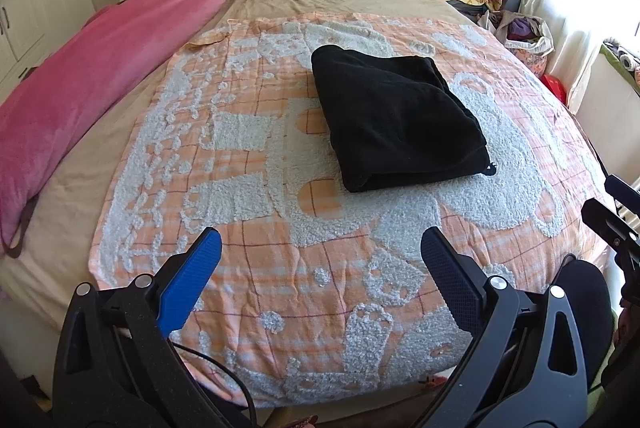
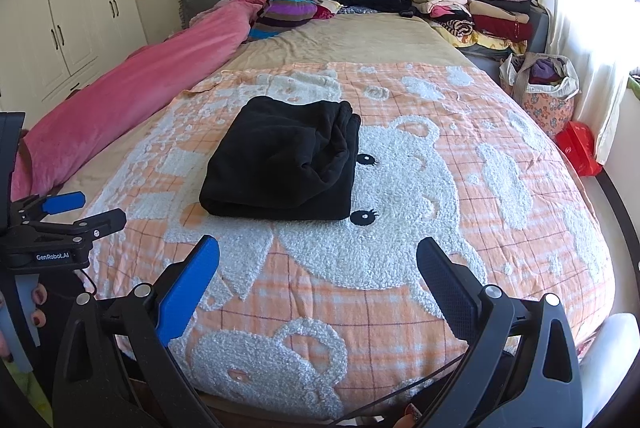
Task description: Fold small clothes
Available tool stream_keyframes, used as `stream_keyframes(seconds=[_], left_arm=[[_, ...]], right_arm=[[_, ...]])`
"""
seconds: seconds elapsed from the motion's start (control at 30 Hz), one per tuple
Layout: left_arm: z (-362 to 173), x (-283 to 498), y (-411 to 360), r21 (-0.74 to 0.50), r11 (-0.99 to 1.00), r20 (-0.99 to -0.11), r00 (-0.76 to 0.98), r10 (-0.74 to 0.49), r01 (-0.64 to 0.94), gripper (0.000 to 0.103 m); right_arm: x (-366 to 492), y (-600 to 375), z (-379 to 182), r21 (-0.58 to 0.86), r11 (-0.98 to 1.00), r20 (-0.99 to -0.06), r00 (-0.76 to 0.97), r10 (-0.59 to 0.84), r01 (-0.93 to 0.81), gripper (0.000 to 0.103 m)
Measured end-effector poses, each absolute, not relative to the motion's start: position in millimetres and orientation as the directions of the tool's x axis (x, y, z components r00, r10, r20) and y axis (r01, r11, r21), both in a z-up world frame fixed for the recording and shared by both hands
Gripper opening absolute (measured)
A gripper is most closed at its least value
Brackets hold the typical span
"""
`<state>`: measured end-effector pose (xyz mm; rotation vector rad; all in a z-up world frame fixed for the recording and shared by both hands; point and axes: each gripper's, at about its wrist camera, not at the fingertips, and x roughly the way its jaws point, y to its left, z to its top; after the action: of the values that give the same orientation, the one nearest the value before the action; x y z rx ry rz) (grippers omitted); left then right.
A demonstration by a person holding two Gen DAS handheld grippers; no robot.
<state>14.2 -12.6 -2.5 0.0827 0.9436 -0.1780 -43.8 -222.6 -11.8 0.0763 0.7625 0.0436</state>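
The black garment (image 1: pixel 396 116) lies folded on the bed's blanket (image 1: pixel 248 268), ahead of both claws; left claw (image 1: pixel 320 268) and right claw (image 2: pixel 318 274) gape empty; this piece looks finished

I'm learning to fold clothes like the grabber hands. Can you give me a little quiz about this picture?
1. True or false: the black folded garment lies on the orange bear blanket.
2. Which gripper holds cloth: left gripper, right gripper, or neither?
3. What lies along the bed's left edge?

Key: 1 true. 2 neither, both are open and empty. 3 a rolled pink blanket.
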Motion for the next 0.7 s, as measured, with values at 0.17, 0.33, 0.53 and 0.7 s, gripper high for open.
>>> stream_keyframes(seconds=[0.17,0.33,0.53,0.7], left_arm=[[-3.2,13.3,-14.5,0.019,0.983,-0.811,0.578,-0.09,0.18,0.094],[-3.2,13.5,-13.9,0.05,0.987,-0.808,0.587,-0.051,0.155,0.094],[-3.8,23.4,-9.7,0.038,0.993,-0.803,0.595,-0.034,0.108,0.094],[2.5,62.8,55.6,0.036,0.996,-0.797,0.599,0.08,-0.085,0.094]], right_arm=[[-43.1,-225.7,-12.8,0.103,0.995,-0.689,0.721,0.071,0.001,0.098],[-42.1,-232.5,-15.5,0.129,0.991,-0.692,0.719,0.073,0.024,0.098],[-35.9,-275.3,-17.5,0.236,0.965,-0.687,0.722,0.083,0.114,0.098],[-57.8,-415.5,5.2,0.304,0.855,-0.61,0.775,-0.163,0.419,0.098]])
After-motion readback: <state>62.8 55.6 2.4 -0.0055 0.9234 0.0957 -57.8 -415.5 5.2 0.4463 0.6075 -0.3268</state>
